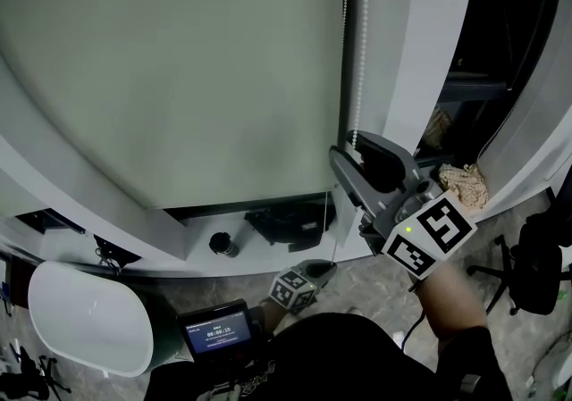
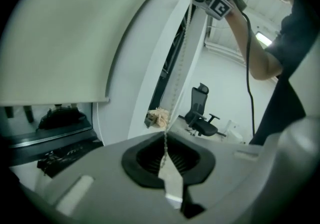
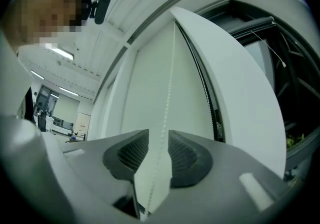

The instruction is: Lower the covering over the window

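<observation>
Your left gripper [image 2: 166,154], lower centre, is clamped on the bead chain [image 2: 176,68]; right gripper [image 3: 159,149] jaws wide, chain btwn pads, not pinched. Blind [image 1: 179,69] fills upper left. Screen [image 1: 214,332] txt too small to read

An office, with swivel chair [image 2: 202,112] and ceiling strip lights [image 3: 61,54].
</observation>
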Available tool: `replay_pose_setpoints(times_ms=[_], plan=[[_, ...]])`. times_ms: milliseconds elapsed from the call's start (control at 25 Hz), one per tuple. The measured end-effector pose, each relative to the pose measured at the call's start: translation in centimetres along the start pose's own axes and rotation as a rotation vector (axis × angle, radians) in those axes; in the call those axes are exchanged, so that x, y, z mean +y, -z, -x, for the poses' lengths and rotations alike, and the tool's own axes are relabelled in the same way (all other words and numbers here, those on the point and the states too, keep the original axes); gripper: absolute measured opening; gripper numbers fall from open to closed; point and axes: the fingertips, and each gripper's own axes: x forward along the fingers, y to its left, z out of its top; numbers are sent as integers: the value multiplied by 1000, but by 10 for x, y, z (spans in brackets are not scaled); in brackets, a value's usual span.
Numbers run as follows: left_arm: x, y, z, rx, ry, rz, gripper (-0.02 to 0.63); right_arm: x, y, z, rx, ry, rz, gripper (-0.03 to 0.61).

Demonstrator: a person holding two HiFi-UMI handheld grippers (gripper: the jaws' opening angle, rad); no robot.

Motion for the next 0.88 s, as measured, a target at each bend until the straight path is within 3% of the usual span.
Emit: replay_pose_setpoints(times_ms=[80, 160, 360, 440, 600, 760, 880], plan=[[-4, 2, -2, 0, 10, -10, 6, -4, -8, -4, -4, 1, -7, 25], [-5, 0, -3, -2, 11, -6, 6, -8, -11, -2, -1, 4, 31, 18], [-8, -7, 3, -38, 55, -51, 9, -19, -13, 11, -16, 96, 349, 15], [-6, -20, 10, -113, 58, -72, 11, -29, -13, 15, -16, 116, 333, 15], [-8, -70, 34, -270, 70, -27, 22, -40, -8, 17, 18, 133, 320, 15], [-10, -108, 62, -383, 54, -38, 42, -41, 40, 20, 141, 125, 387, 15], [-6, -131, 95, -478, 20, -61, 106, -51, 86, 29, 228, 147, 346, 15]])
